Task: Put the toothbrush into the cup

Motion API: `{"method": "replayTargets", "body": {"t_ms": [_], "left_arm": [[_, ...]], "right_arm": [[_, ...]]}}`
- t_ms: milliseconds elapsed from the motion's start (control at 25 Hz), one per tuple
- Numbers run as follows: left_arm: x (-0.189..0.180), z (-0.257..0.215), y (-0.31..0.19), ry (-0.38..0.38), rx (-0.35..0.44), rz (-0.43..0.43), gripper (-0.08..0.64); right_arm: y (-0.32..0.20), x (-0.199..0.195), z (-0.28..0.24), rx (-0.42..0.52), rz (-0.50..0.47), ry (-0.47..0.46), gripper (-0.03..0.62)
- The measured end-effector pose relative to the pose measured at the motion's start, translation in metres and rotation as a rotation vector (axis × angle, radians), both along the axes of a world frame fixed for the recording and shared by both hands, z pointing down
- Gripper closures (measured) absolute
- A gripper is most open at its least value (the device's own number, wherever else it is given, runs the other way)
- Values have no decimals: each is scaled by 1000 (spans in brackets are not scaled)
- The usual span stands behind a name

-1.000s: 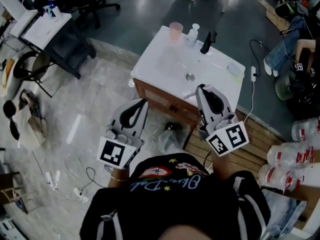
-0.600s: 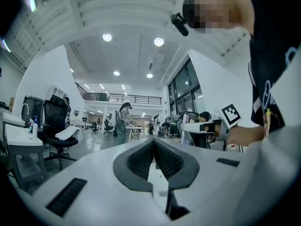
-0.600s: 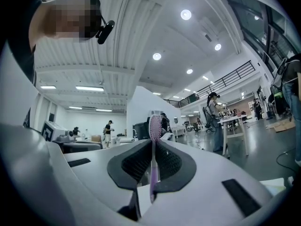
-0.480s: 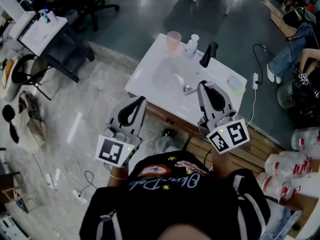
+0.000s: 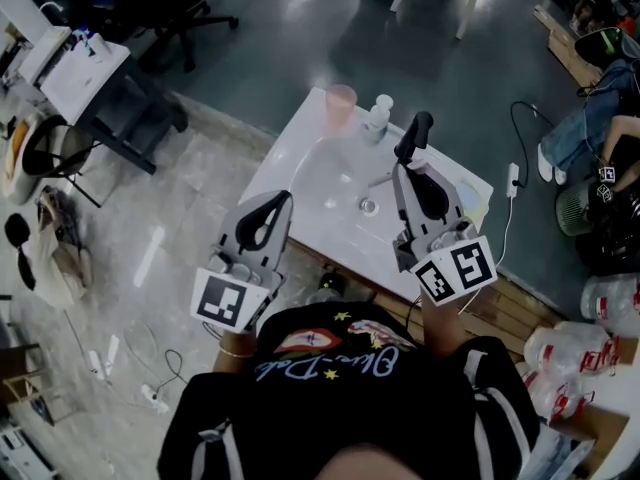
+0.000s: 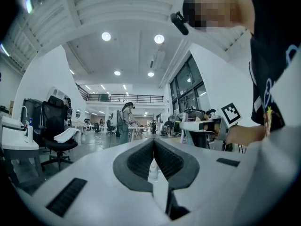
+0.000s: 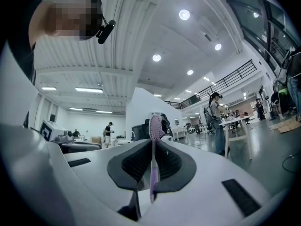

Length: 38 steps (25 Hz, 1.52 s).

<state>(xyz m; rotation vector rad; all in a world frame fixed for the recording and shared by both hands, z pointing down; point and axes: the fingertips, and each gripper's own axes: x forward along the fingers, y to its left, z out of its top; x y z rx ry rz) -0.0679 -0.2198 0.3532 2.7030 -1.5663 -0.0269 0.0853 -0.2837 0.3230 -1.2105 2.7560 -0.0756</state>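
White washbasin table (image 5: 290, 183) with a round drain (image 5: 368, 206), black faucet (image 5: 413, 136) at its far edge, pump bottle (image 5: 377, 118) beside it, black office chair (image 5: 190, 13) on grey floor, wrapped bottle packs (image 5: 610, 303) at right.

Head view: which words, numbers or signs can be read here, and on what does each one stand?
No text reads surely.
On the black shirt: blue cursive lettering, too distorted to read.
On the left gripper and right gripper cubes: square black-and-white markers, no letters.
On the plastic bottles: red labels, too blurred.
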Motion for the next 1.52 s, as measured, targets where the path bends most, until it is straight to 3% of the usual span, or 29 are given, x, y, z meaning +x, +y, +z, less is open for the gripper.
{"method": "replayTargets", "body": {"t_ms": [320, 880, 1520], "left_arm": [[-2, 7, -32, 5, -17, 24, 557], [-29, 5, -119, -10, -42, 180, 557], [-57, 16, -167, -1, -72, 221, 557]], "right_arm": [[-34, -14, 2, 17, 16, 24, 577], [-108, -36, 4, 24, 215, 31, 577], [-184, -57, 44, -5, 307, 107, 577]]}}
